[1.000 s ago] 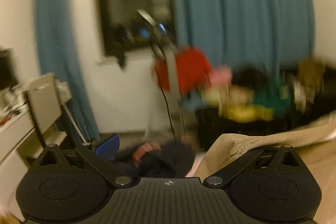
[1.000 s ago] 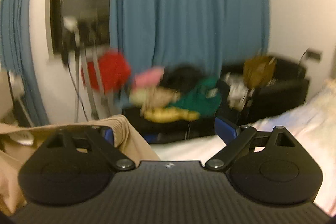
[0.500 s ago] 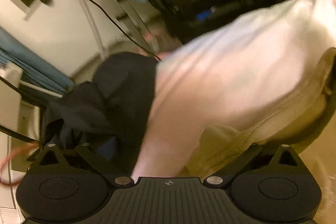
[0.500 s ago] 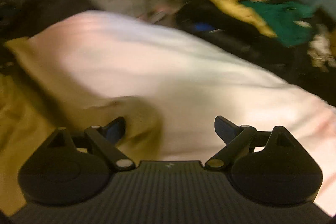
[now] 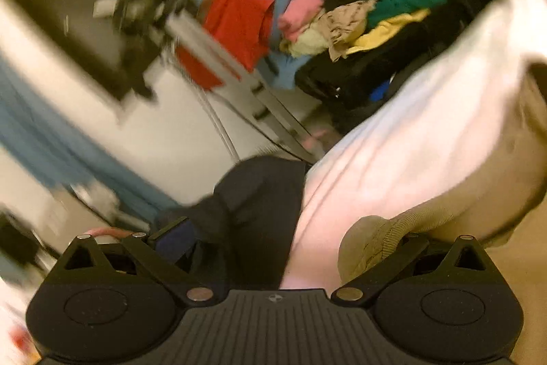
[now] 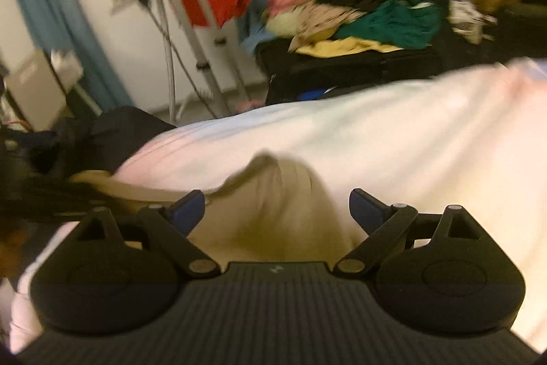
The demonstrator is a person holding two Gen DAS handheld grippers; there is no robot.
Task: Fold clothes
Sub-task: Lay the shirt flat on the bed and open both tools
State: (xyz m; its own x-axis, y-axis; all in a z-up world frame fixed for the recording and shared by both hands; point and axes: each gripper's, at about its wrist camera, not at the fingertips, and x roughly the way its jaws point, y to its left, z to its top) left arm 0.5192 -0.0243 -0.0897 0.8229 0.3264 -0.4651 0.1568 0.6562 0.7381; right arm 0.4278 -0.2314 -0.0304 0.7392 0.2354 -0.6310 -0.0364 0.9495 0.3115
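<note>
Step in hand looks like laying the beige garment [image 6: 273,211] out on the bed [image 6: 393,139] before the 1st fold. In the right wrist view the right claw [image 6: 277,207] stands wide, both blue pads clear, cloth humped between them w/o being pinched. In the left wrist view the left claw [image 5: 290,238] also looks wide; the ribbed hem [image 5: 393,228] drapes over its 3 o'clock finger, so a grip can't be ruled out. Clothes pile [image 6: 359,19] sits at 12 o'clock. Next, I'd judge: flatten the cloth, find 2 corners, pinch.
</note>
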